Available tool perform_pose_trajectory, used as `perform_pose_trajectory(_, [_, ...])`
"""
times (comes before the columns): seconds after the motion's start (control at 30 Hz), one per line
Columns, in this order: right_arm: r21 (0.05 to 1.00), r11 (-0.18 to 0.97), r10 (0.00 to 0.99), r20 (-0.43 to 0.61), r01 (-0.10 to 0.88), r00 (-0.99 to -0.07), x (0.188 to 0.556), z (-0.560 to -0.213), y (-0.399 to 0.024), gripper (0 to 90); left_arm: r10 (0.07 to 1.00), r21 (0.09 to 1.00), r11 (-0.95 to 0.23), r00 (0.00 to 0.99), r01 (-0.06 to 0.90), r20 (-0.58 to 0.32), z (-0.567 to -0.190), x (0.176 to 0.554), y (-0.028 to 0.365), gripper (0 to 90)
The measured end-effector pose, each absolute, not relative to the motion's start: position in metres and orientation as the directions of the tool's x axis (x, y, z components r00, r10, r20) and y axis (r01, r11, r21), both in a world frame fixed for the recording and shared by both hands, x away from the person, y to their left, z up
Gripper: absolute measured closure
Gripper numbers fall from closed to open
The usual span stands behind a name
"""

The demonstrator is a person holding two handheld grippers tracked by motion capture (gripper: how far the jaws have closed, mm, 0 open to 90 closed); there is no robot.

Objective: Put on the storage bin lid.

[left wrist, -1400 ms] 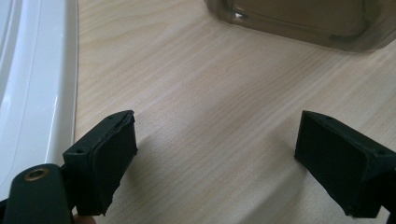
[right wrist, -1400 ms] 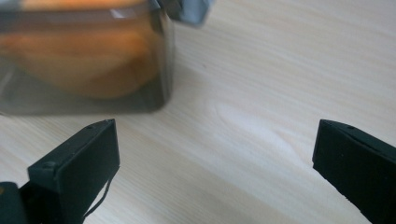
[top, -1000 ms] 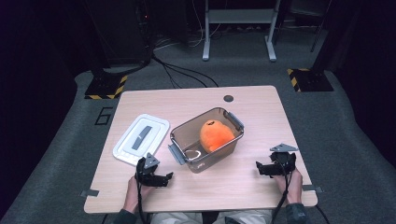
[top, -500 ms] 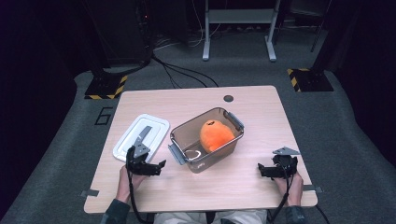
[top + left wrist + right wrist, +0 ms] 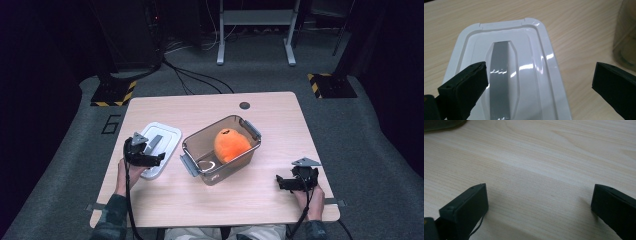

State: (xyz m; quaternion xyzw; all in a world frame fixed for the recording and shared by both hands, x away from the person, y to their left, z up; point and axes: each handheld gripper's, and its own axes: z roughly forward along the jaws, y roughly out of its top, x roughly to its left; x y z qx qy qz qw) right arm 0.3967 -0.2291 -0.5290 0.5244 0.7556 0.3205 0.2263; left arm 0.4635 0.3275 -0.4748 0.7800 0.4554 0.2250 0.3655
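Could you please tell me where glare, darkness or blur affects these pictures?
In the left gripper view, bright glare streaks lie across the glossy white lid and its grey handle, and the box at the right edge is blurred. In the high view, the table is evenly lit while the room around it is very dark. In the right gripper view, the near tongs look soft.

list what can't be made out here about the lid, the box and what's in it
- Lid: near end cut off by the bottom edge in the left gripper view; partly covered by the left gripper in the high view.
- Box: a blurred sliver at the left gripper view's right edge.
- Orange thing: too small to identify in the high view; its lower part sits behind the tinted wall.
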Motion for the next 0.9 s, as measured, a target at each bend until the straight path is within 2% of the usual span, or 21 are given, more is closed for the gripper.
perform_pose_trajectory(0.23, [0.721, 0.244, 0.936, 0.000, 0.648, -0.353, 0.397, -0.529, -0.229, 0.9, 0.888, 0.754, -0.293, 0.461, 0.588, -0.014, -0.482, 0.483, 0.337, 0.0])
perform_pose_trajectory(0.4, [0.722, 0.252, 0.934, -0.008, 0.644, -0.357, 0.397, -0.529, -0.230, 1.1, 0.892, 0.730, -0.316, 0.453, 0.605, 0.011, -0.487, 0.494, 0.342, 0.0])
perform_pose_trajectory(0.5, [0.723, 0.253, 0.933, -0.007, 0.643, -0.359, 0.397, -0.529, -0.230, 1.7, 0.901, 0.723, -0.293, 0.434, 0.626, -0.010, -0.492, 0.501, 0.345, 4.5])
perform_pose_trajectory(0.7, [0.723, 0.253, 0.933, -0.006, 0.643, -0.360, 0.397, -0.529, -0.230, 1.7, 0.910, 0.708, -0.267, 0.413, 0.654, -0.039, -0.502, 0.515, 0.354, 7.5])
perform_pose_trajectory(0.77, [0.723, 0.250, 0.933, -0.003, 0.644, -0.359, 0.397, -0.529, -0.230, 1.8, 0.903, 0.705, -0.285, 0.428, 0.650, -0.028, -0.505, 0.516, 0.354, 13.9])
perform_pose_trajectory(0.83, [0.723, 0.251, 0.933, -0.003, 0.643, -0.360, 0.397, -0.529, -0.230, 1.8, 0.902, 0.705, -0.293, 0.431, 0.646, -0.021, -0.506, 0.517, 0.353, 28.6])
perform_pose_trajectory(0.9, [0.723, 0.251, 0.933, -0.003, 0.643, -0.360, 0.397, -0.529, -0.230, 1.8, 0.900, 0.705, -0.297, 0.436, 0.644, -0.018, -0.506, 0.517, 0.354, 33.4])
